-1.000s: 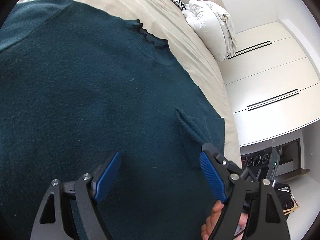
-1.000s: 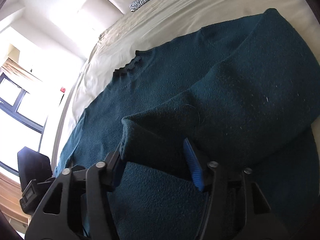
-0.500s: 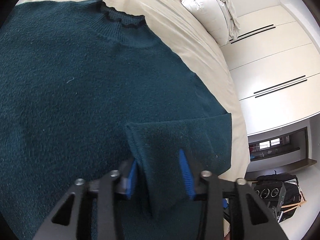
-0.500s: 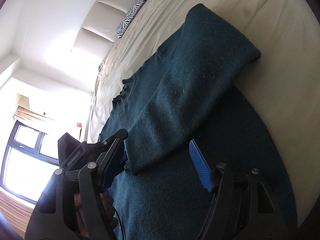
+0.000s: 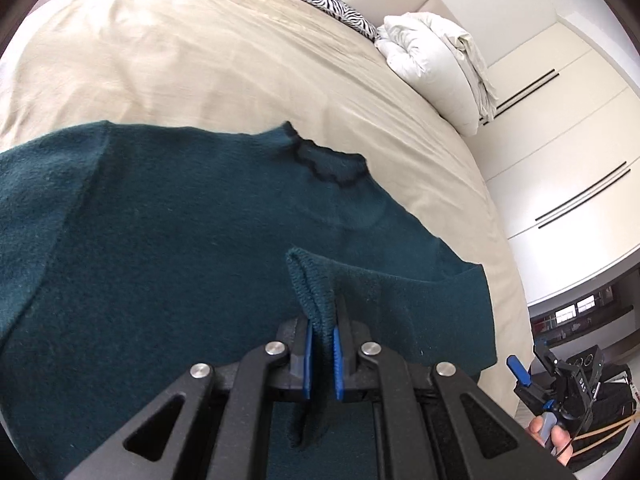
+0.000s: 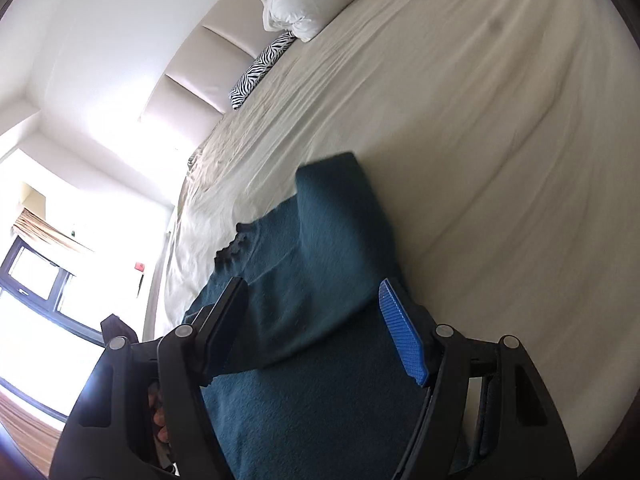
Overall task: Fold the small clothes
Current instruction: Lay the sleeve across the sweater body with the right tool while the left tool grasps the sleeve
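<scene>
A dark teal knit sweater (image 5: 160, 248) lies flat on the beige bed sheet (image 5: 168, 56), its scalloped collar (image 5: 332, 168) toward the headboard. My left gripper (image 5: 320, 350) is shut on the ribbed cuff of the sweater's sleeve (image 5: 314, 292), holding it over the sweater's body. The right gripper (image 6: 316, 332) is open and empty above the sweater (image 6: 312, 360), where one sleeve (image 6: 340, 232) lies folded across the body. The right gripper also shows in the left wrist view (image 5: 536, 372) past the bed's edge.
A white folded duvet (image 5: 436, 72) and a zebra-print pillow (image 5: 332, 4) sit by the headboard. White wardrobe doors (image 5: 568, 152) stand beyond the bed's right edge. A window (image 6: 36, 292) is on the other side.
My left gripper closed on the sleeve cuff and lifted it over the sweater. My right gripper let go of the other sleeve, opened and pulled back.
</scene>
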`<state>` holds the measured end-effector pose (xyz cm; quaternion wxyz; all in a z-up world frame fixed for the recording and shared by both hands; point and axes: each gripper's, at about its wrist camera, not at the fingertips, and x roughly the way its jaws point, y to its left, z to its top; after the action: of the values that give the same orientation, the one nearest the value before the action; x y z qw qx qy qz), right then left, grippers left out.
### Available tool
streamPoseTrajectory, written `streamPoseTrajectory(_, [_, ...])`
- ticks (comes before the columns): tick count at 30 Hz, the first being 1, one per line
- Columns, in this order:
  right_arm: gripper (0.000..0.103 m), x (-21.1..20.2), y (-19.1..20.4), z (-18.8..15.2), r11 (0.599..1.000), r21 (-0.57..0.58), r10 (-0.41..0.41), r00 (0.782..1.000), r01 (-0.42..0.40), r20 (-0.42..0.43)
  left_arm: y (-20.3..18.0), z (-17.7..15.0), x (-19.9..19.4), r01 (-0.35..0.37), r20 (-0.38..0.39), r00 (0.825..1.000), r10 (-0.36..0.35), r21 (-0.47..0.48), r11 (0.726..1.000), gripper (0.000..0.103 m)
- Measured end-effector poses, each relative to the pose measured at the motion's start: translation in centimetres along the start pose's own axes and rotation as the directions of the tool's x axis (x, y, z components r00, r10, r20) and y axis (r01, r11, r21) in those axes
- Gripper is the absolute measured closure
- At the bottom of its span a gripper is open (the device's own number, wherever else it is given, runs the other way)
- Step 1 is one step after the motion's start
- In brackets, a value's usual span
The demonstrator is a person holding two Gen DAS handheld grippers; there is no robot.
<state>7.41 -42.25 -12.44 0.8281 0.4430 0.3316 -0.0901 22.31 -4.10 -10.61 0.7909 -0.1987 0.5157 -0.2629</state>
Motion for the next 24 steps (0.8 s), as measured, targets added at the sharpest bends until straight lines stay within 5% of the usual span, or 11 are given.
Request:
streamPoseTrajectory(8, [0.051,4.5,-1.3,6.8,0.996,-0.025,-0.088,0.992,0.087,-0.086,1.9,1.4,-0.2,-0.014,0.039,0.999,0.015,-0.005,1.0,0.094])
streamPoseTrajectory(15, [0.059,12.0,-0.4,8.1,0.995,-0.018,-0.103,0.983,0.101,-0.149,2.2,2.1,-1.1,-0.023,0.124,0.992,0.019,0.033,0.999,0.094])
streamPoseTrajectory(24, [0.07,17.6,0.0,9.8,0.996,0.018,-0.086,0.982,0.09,-0.166,4.4,0.1,-0.4,-0.026,0.122,0.992,0.029,-0.023,0.999,0.094])
